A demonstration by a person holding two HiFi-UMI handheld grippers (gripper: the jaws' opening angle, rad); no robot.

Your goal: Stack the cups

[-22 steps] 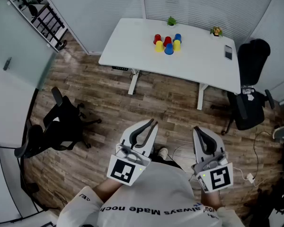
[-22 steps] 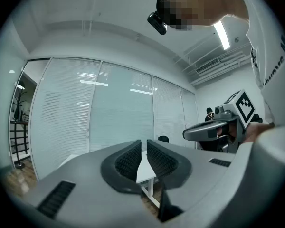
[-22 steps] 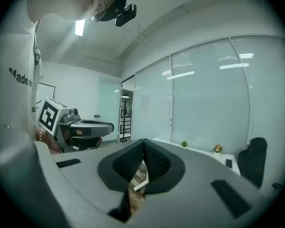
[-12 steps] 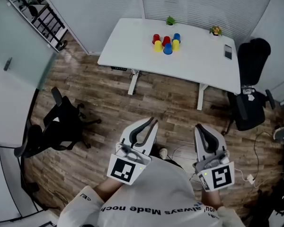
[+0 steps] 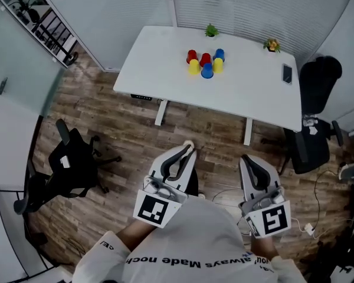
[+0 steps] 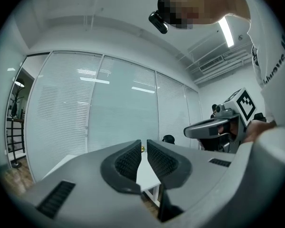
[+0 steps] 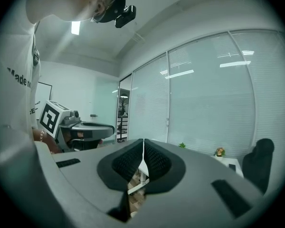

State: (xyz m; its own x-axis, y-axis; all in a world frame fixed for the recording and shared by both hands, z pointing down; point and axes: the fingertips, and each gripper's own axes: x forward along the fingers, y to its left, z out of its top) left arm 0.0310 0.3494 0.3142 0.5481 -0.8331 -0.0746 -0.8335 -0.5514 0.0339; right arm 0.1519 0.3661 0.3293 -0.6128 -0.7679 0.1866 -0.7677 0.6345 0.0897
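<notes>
- Only the head view is showing the cups: red, yellow and blue, clustering toward the far side of the white table, well apart from the left gripper and the right gripper.
- The left gripper view is showing its jaws drawn together with nothing between them, and the other gripper alongside.
- The right gripper view is showing its jaws pressed together and empty, plus two small plants on the table.
</notes>
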